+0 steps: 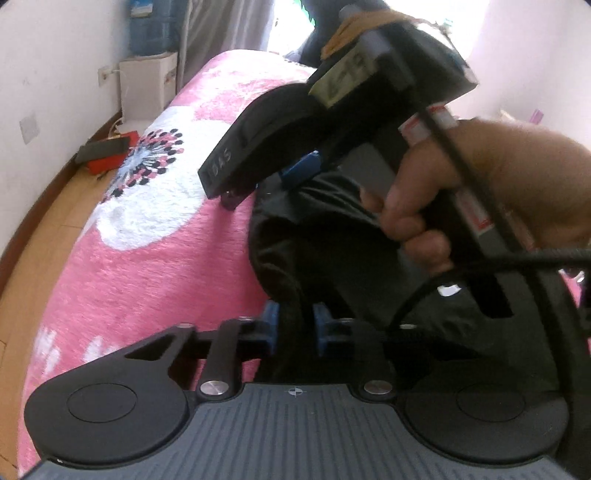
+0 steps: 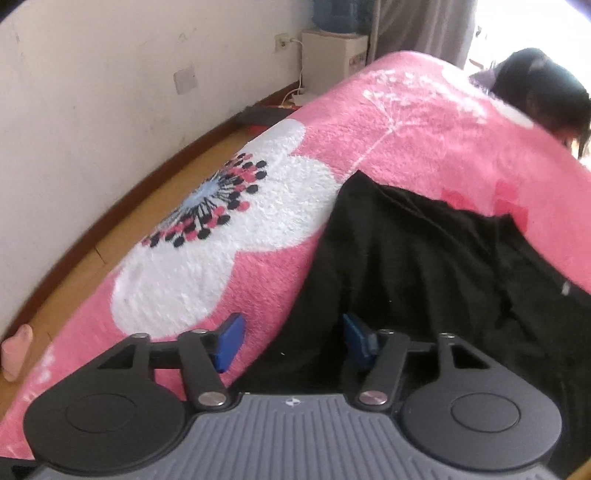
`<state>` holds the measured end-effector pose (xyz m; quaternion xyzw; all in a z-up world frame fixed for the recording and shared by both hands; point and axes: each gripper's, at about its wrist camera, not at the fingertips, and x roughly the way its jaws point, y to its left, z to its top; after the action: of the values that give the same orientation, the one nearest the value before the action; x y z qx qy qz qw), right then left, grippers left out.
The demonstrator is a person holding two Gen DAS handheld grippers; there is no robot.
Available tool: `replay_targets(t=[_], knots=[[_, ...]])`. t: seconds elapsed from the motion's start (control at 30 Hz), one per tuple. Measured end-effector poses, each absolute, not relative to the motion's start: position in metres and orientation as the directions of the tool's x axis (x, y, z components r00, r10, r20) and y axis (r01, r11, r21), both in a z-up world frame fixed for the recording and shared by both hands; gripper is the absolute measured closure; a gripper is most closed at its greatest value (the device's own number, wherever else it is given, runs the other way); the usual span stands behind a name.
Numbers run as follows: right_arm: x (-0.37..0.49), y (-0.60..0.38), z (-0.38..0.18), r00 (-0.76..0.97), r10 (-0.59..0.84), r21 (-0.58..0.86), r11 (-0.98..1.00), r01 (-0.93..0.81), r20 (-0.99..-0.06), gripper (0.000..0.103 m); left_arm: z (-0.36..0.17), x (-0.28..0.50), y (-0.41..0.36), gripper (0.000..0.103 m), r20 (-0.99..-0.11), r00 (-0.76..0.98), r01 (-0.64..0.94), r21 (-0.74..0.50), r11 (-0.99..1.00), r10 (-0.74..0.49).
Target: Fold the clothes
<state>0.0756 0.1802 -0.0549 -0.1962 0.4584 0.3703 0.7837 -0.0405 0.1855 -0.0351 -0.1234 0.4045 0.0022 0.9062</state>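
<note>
— lying on the fluffy pink blanket with white flowers (image 2: 424, 122), the crumpled black cloth garment (image 2: 424, 258) spreads across the bed's near right side, doesn't it?

— yes. in the right wrist view its left edge runs beside the big white flower with the dotted pink-and-black centre (image 2: 210, 199), and its far edge is rumpled into folds.

— and the left gripper (image 1: 293, 326)?

— its blue pads (image 1: 269, 325) are drawn close together with a bunched strip of the black fabric between them, so it pinches the garment.

— the right gripper (image 2: 291, 339)?

— its blue pads (image 2: 231, 341) stand apart. the left one is over pink blanket, the right one over black fabric; nothing is caught between them. in the left wrist view the same tool is seen from the side, tilted down above the garment, a person's hand (image 1: 480, 192) wrapped around its black handle.

— what's around the bed?

— a wooden floor (image 2: 122, 240) and a white wall (image 2: 92, 92) on the left, a white box-shaped unit (image 2: 332, 59) against the wall at the far end, grey curtains (image 2: 417, 26) next to it, and something red and dark (image 1: 107, 155) on the floor. a dark-haired person's head (image 2: 546, 88) shows at the far edge of the bed.
</note>
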Motion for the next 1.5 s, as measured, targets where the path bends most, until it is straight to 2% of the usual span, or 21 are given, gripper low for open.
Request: replay_targets(t=[0.07,0.13,0.17,0.2,0.23,0.57,0.73,1.17,1.5], knots=[[0.076,0.177,-0.056,0.310,0.404,0.035,0.654,-0.756,-0.861,0.051,-0.033,-0.042,0.185,0.096,-0.726,0.679,-0.102,-0.243,0.965,-0.111],[0.079,0.172,-0.053,0.318,0.407,0.041,0.667,-0.744,-0.856,0.071,-0.028,-0.043,0.185,0.097,-0.712,0.691,-0.103,-0.269,0.958,-0.126],[0.082,0.168,-0.051,0.317,0.413,0.054,0.676,-0.735,-0.854,0.077,-0.026,-0.044,0.185,0.097,-0.702,0.699,-0.099,-0.283,0.954,-0.136],[0.085,0.165,-0.050,0.317,0.419,0.066,0.684,-0.726,-0.851,0.091,-0.023,-0.045,0.185,0.097,-0.692,0.707,-0.094,-0.293,0.951,-0.143],[0.089,0.158,-0.047,0.316,0.432,0.087,0.694,-0.715,-0.845,0.097,-0.020,-0.046,0.183,0.098,-0.681,0.717,-0.087,-0.300,0.950,-0.149],[0.129,0.058,-0.012,0.337,0.597,0.349,0.745,-0.568,-0.728,0.098,0.001,-0.034,0.146,0.099,-0.621,0.738,0.037,-0.354,0.935,-0.264],[0.142,0.009,-0.003,0.391,0.553,0.305,0.785,-0.538,-0.736,0.098,0.009,-0.016,0.120,0.099,-0.602,0.722,0.101,-0.397,0.912,-0.341],[0.174,-0.119,0.018,0.524,0.410,0.163,0.876,-0.453,-0.746,0.098,0.009,0.043,0.014,0.099,-0.595,0.632,0.315,-0.389,0.866,-0.497],[0.188,-0.196,0.001,0.536,0.383,0.203,0.909,-0.364,-0.753,0.098,-0.004,0.058,-0.053,0.099,-0.622,0.569,0.430,-0.333,0.839,-0.538]])
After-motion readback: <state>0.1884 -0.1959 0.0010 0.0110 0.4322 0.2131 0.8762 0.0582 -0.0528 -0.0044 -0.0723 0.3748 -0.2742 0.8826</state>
